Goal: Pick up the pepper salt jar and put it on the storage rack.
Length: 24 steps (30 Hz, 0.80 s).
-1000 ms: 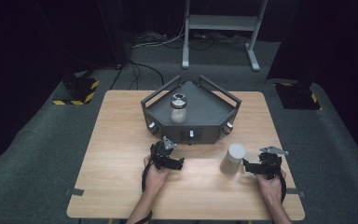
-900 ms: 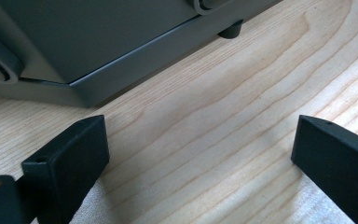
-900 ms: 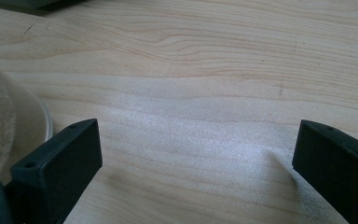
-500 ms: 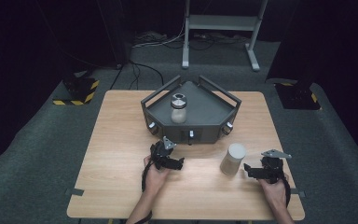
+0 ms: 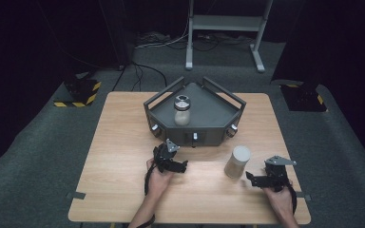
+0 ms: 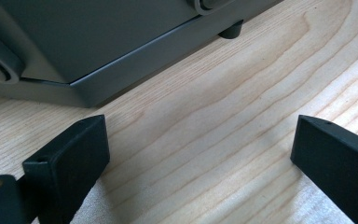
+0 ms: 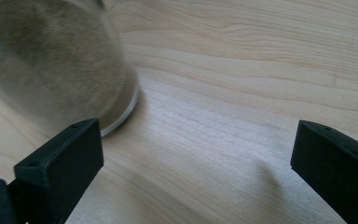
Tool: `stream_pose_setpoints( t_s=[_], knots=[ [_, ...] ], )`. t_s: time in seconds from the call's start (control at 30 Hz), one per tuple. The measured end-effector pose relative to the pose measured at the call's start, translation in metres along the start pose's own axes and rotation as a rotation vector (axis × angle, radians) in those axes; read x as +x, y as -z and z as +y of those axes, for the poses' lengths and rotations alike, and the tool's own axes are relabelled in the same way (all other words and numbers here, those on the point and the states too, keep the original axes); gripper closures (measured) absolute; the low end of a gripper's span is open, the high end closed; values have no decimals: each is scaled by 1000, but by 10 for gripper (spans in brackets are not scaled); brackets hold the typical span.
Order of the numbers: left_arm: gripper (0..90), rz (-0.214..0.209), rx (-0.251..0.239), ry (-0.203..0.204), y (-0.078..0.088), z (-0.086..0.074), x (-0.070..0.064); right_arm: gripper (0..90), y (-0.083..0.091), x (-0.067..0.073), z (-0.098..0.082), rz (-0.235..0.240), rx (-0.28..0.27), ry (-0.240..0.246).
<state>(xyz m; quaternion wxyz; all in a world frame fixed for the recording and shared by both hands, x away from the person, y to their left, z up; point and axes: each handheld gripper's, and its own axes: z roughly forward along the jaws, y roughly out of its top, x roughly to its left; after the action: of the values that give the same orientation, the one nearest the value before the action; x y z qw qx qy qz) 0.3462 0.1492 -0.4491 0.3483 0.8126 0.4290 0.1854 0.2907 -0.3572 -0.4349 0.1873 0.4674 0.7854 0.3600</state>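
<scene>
Jar on the desk: we see the pale, sand-filled jar (image 5: 237,161) standing upright on the bare wood, in front of the grey tray's right front corner and apart from it. In the right gripper view the jar (image 7: 56,60) looms at upper left, its base on the wood.

Right gripper: our right gripper (image 5: 255,179) rests low on the desk just to the right of the jar, pointing toward it. Its jaws stand wide apart with nothing between them but wood grain; the left jaw sits just beside the jar's base, and we cannot tell whether it touches. Nothing is held.

Left gripper: our left gripper (image 5: 180,165) lies in front of the tray's front wall, jaws spread wide and empty. In the left gripper view only bare desk lies between them, with the tray (image 6: 98,56) near ahead.

Tray: the grey angular tray (image 5: 218,114) sits at the back middle of the desk and carries a second jar (image 5: 182,110) with a dark cap, upright.

Desk edges: the wooden desk (image 5: 119,180) has its near edge just behind both hands, and its right edge is near the right hand.

Open room: we have free wood between the two grippers and a broad open stretch at the left side of the desk.
</scene>
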Motion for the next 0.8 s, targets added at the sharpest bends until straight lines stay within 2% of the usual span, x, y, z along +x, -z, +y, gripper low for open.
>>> stream_pose_setpoints(
  t_s=[0.43,0.8],
  knots=[
    [44,0,-1,3,0,0,0,23,0,10,4,77,4,62],
    [45,1,1,-1,0,0,0,33,-4,16,11,115,-13,79]
  ],
)
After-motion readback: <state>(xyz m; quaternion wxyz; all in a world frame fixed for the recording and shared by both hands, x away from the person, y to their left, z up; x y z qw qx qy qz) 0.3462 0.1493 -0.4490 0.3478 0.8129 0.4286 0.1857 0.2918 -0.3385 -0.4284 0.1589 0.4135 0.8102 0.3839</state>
